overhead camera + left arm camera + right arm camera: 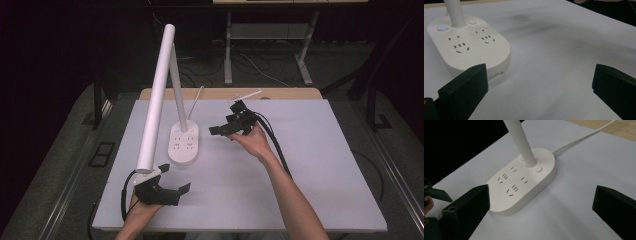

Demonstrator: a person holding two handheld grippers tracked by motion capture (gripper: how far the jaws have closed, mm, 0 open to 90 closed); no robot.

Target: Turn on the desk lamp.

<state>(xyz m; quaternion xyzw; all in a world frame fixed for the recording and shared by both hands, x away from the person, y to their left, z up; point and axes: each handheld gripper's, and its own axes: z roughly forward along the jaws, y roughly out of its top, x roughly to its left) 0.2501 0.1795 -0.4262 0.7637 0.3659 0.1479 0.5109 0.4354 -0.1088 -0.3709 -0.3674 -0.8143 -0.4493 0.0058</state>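
White sheeting covers the table (300,165), with a strip of bare wood along its far edge at upper centre of the high view. Grey floor, loose cables and the metal legs of another desk (265,45) sit in the dark room beyond. A white desk lamp (170,95) stands left of centre, its oval socket base (471,47) showing a lit blue button. The left gripper (175,190) at lower left and the right gripper (220,131) at centre both gape wide, holding nothing
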